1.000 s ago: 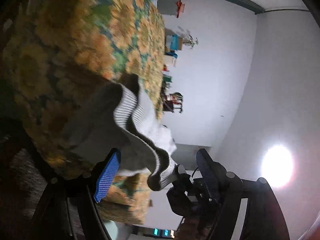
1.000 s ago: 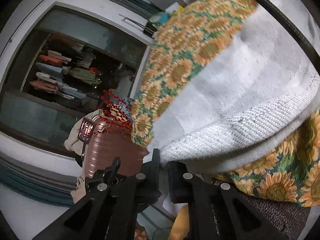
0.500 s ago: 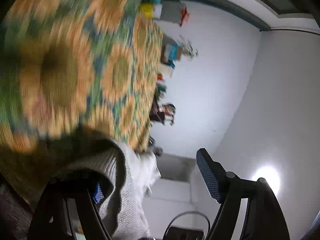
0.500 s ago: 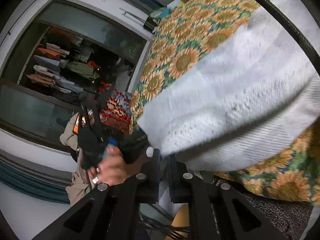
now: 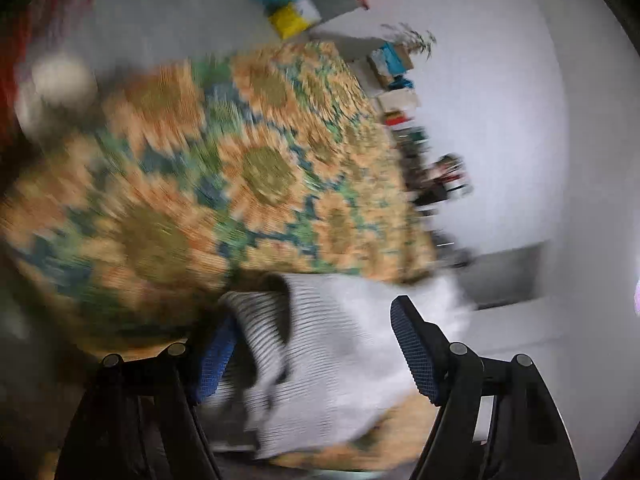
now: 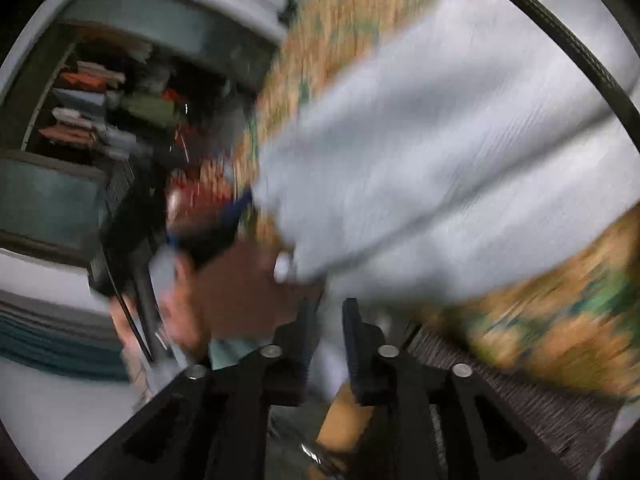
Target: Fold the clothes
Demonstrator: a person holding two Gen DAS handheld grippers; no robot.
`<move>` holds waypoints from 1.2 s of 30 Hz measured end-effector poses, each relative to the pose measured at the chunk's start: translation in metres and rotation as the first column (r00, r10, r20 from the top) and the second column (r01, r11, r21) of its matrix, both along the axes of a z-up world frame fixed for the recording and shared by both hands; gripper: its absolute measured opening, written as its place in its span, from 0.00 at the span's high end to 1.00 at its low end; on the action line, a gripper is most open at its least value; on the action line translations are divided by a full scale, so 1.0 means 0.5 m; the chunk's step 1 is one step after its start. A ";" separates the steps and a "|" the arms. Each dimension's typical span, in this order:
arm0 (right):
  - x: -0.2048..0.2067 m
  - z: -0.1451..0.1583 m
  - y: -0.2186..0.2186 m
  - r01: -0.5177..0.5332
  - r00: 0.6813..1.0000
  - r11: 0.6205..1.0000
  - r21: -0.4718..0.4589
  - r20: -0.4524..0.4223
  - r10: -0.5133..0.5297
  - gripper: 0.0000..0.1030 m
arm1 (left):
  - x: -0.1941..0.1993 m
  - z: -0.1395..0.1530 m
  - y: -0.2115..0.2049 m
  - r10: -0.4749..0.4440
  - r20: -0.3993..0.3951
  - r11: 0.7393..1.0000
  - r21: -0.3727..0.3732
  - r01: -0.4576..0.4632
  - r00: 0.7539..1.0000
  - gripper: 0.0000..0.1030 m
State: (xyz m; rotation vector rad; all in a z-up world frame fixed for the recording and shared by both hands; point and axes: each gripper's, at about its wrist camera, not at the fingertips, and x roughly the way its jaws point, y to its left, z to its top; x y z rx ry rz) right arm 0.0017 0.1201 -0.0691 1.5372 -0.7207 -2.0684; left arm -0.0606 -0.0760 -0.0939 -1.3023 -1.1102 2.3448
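Left claw [image 5: 316, 348] spread wide over white knit sweater [image 5: 340, 360], right claw [image 6: 329, 326] nearly closed, apparently pinching its edge

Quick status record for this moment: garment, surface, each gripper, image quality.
garment: white knit sweater, ribbed edge near the left gripper
surface: sunflower-print cloth, sweater lies on it
left gripper: open, sweater between the fingers
right gripper: fingers close together at the sweater's edge; a grip cannot be confirmed
image quality: both views motion-blurred
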 end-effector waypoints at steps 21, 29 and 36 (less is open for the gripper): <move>-0.061 -0.028 0.089 0.237 0.969 0.971 0.010 0.067 -0.238 0.46 | 0.203 -0.031 0.278 -0.554 -0.068 0.468 -0.850 0.243 0.829 0.32; -0.076 -0.013 0.092 0.252 0.964 0.967 0.022 0.078 -0.253 0.26 | 0.168 -0.011 0.207 -0.474 -0.056 0.630 -0.719 0.293 0.879 0.89; -0.040 0.004 0.117 0.251 0.965 0.968 -0.006 0.077 -0.250 0.22 | 0.216 -0.021 0.189 -0.511 0.005 0.660 -0.638 0.396 0.860 0.90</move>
